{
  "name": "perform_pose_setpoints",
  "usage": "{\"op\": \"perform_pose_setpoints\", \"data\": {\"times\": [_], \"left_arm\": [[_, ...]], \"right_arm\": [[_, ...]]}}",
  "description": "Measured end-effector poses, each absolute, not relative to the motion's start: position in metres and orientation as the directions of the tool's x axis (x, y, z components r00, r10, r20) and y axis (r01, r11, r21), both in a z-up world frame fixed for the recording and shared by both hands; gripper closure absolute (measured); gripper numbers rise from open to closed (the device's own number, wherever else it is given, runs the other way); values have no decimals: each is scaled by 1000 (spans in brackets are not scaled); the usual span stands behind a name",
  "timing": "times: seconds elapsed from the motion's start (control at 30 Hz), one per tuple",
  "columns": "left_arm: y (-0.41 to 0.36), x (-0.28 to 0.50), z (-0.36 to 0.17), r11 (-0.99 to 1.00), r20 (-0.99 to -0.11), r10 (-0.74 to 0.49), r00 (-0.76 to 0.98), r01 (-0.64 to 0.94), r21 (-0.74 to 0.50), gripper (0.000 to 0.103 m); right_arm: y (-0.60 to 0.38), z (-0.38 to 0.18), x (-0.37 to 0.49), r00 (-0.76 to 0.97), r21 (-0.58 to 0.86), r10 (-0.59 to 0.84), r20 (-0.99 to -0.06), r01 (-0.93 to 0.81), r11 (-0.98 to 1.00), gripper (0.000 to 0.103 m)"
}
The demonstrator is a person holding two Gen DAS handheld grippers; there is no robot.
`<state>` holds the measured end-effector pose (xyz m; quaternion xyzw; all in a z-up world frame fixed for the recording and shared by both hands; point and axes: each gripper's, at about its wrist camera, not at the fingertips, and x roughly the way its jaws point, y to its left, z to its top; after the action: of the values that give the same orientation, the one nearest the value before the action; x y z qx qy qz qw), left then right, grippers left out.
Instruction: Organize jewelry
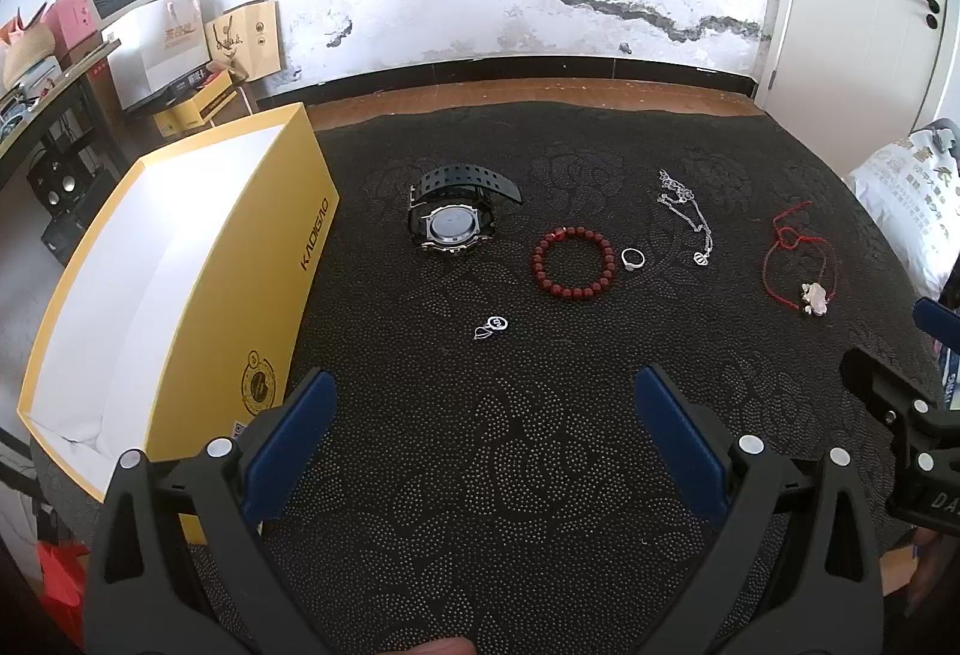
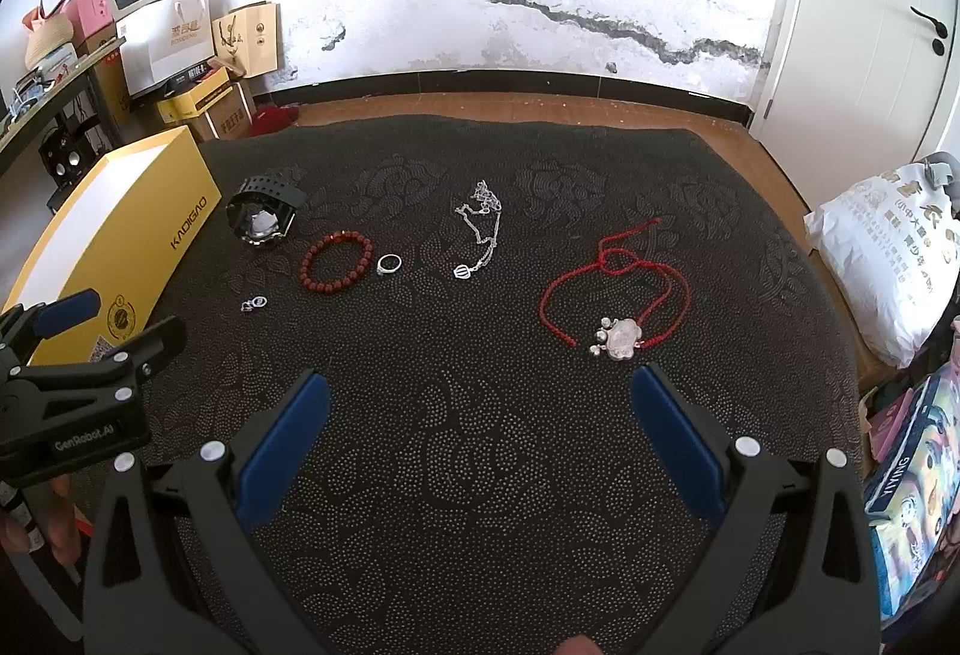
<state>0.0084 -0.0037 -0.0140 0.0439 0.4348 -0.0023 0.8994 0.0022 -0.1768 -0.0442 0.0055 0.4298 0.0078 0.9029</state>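
Observation:
On a dark patterned mat [image 1: 480, 463] lie a black watch [image 1: 451, 222], a red bead bracelet [image 1: 573, 264], a silver ring [image 1: 632, 258], a small silver pendant [image 1: 492, 327], a silver chain necklace [image 1: 686, 212] and a red cord necklace with a pale charm [image 1: 798, 259]. An open yellow box [image 1: 180, 289] with a white inside stands at the left. My left gripper [image 1: 485, 391] is open and empty, above the mat in front of the pendant. My right gripper [image 2: 480, 391] is open and empty, just in front of the red cord necklace [image 2: 618, 295].
The mat's far edge meets a wooden floor [image 2: 540, 112] and a stained white wall. Bags, boxes and a shelf [image 1: 36, 97] stand at the far left. A white door [image 2: 870, 25] and a white sack [image 2: 888, 247] are at the right, with books [image 2: 918, 475] beside the mat.

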Motion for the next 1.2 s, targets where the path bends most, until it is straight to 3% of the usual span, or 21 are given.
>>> {"op": "perform_pose_setpoints", "data": {"times": [1.2], "left_arm": [[-2, 9, -12, 996, -787, 32, 616, 49, 79, 6]], "right_arm": [[-177, -44, 3, 629, 10, 15, -777, -11, 1000, 6]]}}
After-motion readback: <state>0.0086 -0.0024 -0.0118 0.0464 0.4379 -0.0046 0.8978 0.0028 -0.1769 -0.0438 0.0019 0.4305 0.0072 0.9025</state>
